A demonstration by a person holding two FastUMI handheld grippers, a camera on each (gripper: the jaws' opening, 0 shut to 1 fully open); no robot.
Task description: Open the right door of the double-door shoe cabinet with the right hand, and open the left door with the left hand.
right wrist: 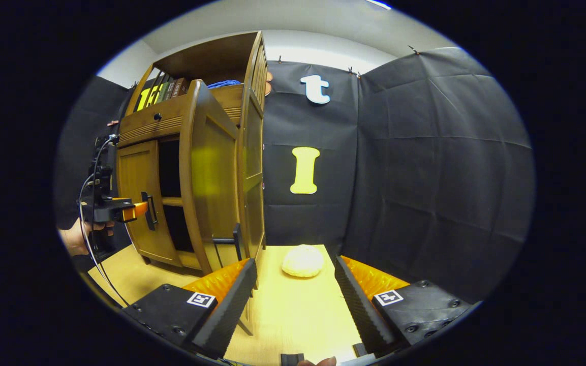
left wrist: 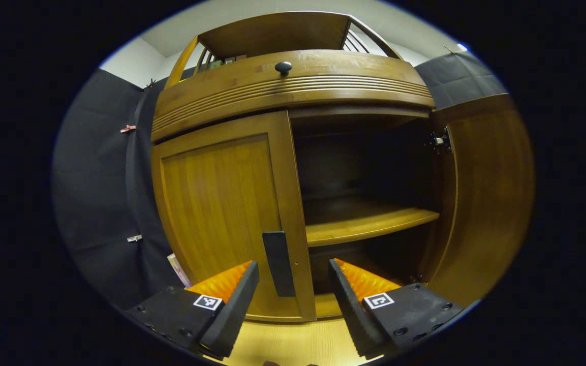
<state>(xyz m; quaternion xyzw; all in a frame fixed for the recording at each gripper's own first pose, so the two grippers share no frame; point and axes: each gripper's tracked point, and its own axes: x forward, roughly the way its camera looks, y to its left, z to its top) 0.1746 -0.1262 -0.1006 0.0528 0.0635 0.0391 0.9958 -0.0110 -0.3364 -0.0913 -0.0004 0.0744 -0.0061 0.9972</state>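
Observation:
The wooden shoe cabinet (left wrist: 293, 86) stands close in front in the left gripper view. Its left door (left wrist: 216, 203) is closed, and the black handle (left wrist: 278, 262) of that door stands between the tips of my open left gripper (left wrist: 293, 284), nearer the left finger. The right door (left wrist: 486, 193) is swung wide open, showing a bare shelf (left wrist: 369, 223). In the right gripper view the open right door (right wrist: 209, 178) is edge-on, its handle (right wrist: 236, 241) just above the left finger of my open right gripper (right wrist: 295, 284). The left gripper (right wrist: 132, 210) reaches to the left door's handle (right wrist: 149, 210).
A pale round lump (right wrist: 303, 261) lies on the light wooden floor board (right wrist: 298, 315) right of the cabinet. Books (right wrist: 163, 91) stand on the cabinet's top shelf. A drawer with a dark knob (left wrist: 283, 66) sits above the doors. A hand (right wrist: 76, 236) holds the left gripper.

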